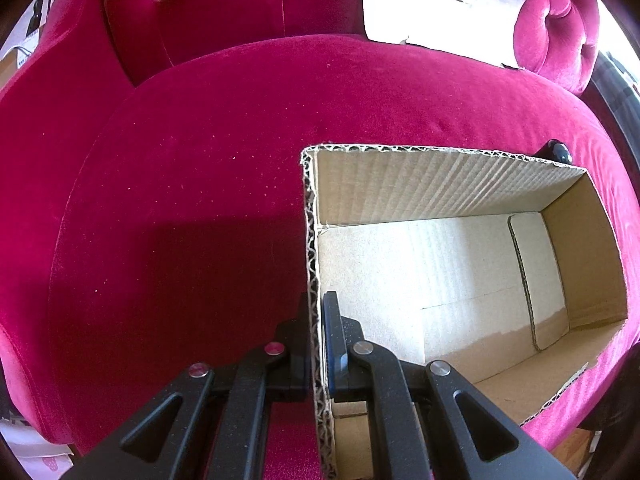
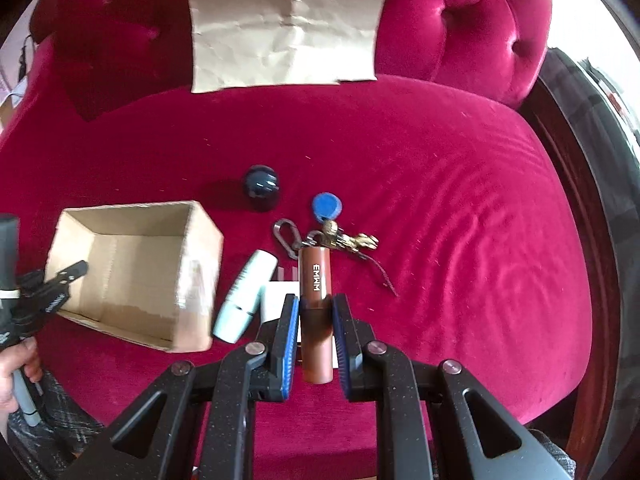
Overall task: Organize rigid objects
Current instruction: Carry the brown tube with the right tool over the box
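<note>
Left gripper [image 1: 316,316] clamps cardboard box [image 1: 310,216] wall; right gripper [image 2: 316,312] grips brown tube [image 2: 316,312] right of box.

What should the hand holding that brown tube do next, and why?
Probably carry it left, over the open cardboard box, then let go. The right gripper is shut on the brown tube, apparently lifted off the red cushion; the left gripper pinches the box wall, steadying it. The box looks empty, while the white tube and the keys lie outside.
</note>
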Tool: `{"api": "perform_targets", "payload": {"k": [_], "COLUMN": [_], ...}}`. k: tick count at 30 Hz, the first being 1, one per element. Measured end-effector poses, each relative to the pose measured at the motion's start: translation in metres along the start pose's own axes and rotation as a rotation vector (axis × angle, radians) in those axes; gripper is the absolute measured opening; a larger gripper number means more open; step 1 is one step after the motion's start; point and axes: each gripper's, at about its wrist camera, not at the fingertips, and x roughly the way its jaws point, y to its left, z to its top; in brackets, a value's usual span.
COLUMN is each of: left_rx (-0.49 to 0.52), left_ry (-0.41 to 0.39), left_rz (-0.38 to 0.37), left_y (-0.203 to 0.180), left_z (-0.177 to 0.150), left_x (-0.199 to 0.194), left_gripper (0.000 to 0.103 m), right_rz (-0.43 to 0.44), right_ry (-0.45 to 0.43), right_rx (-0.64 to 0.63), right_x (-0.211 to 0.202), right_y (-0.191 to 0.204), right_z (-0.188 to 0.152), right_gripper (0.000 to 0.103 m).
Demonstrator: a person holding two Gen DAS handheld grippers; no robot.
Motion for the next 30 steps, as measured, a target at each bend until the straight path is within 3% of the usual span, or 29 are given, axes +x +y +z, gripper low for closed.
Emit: {"api": "perform_targets", "payload": {"k": [14, 30], "left_rx": [-0.013, -0.017], "left_ry": [-0.002, 0.000], "left_rz": [-0.003, 0.004], "left_y": [0.003, 0.003], "left_z": [-0.001, 0.003], "left_x": [-0.002, -0.002], "left_gripper": [0.005, 0.005], "right_rz": [0.087, 0.162], "right_ry": [-0.022, -0.006], "right_rx": [-0.104, -0.172], "right_x": [-0.011, 0.014], "right_y": [0.059, 0.114], "right_z": [0.015, 0.021], "right_gripper": [0.017, 0.017]}}
